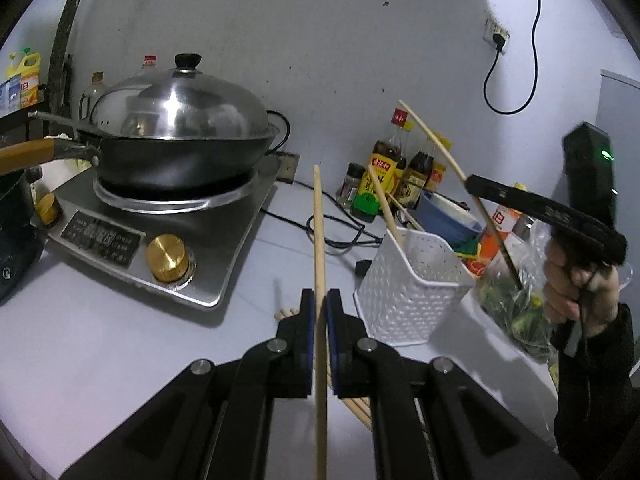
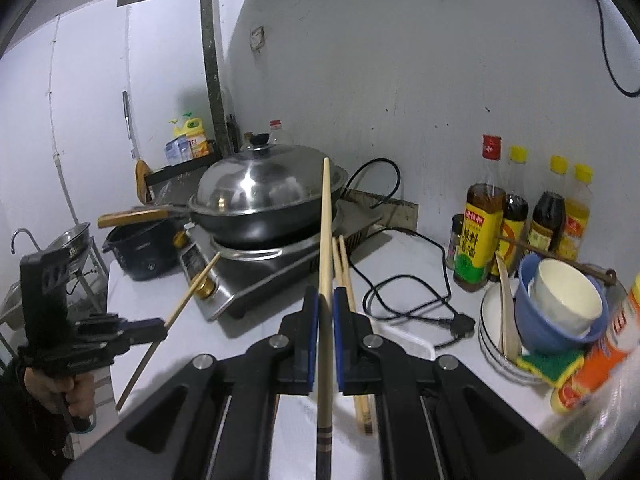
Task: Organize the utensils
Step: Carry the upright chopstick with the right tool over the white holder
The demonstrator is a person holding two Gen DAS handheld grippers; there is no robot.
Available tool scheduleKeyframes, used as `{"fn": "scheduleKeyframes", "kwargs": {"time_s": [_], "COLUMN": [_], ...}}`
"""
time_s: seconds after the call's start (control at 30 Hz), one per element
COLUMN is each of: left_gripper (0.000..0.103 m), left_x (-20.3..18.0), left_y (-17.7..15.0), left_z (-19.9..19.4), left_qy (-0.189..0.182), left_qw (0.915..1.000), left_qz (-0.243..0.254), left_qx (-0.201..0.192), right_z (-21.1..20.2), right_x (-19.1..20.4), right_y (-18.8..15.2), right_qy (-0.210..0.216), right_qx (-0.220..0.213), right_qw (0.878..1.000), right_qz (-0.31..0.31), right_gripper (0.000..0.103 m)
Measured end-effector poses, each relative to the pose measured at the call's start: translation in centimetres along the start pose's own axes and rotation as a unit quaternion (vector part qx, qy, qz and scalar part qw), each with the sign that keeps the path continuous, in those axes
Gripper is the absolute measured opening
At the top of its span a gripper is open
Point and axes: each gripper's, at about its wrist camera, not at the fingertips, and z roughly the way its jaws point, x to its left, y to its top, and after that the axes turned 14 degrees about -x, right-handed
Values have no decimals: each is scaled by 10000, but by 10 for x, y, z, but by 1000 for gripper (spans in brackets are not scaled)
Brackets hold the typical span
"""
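Note:
My left gripper (image 1: 320, 300) is shut on a pale wooden chopstick (image 1: 318, 220) that points up and away over the counter. To its right stands a white perforated holder (image 1: 408, 280) with two chopsticks (image 1: 384, 208) leaning in it. More chopsticks (image 1: 360, 408) lie on the counter under the left fingers. My right gripper (image 2: 326, 300) is shut on a chopstick (image 2: 326, 220) with a dark banded end. In the left wrist view the right gripper (image 1: 470, 184) holds its chopstick (image 1: 440, 148) slanted above the holder. The left gripper (image 2: 160, 326) shows at the left with its chopstick (image 2: 192, 288).
An induction cooker (image 1: 160, 240) carries a black wok with a steel lid (image 1: 176, 108). Sauce bottles (image 2: 480, 232) line the wall. Stacked bowls (image 2: 560, 304), a sponge (image 2: 548, 364) and a bag of greens (image 1: 516, 300) crowd the right. A black cable (image 2: 400, 292) crosses the counter.

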Motion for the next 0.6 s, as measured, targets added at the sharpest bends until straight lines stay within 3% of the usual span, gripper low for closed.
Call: {"fn": "scheduleKeyframes", "kwargs": {"time_s": [0.23, 0.47, 0.6], "left_gripper": [5, 5, 5], "left_x": [13, 27, 32], "left_y": [4, -2, -5], "left_z": [6, 12, 14], "left_qy": [-74, -88, -89], "left_qw": [9999, 9996, 9992], "left_qz": [-77, -269, -397], "left_qx": [-35, 23, 37], "right_z": [41, 90, 106], "right_x": [-7, -14, -11], "right_y": [13, -8, -23], "right_qy": [-194, -305, -572], "right_qx": [94, 534, 720], "right_qw": [9997, 9980, 9948], "right_qz": [-62, -146, -434], "right_gripper": [6, 6, 6]}}
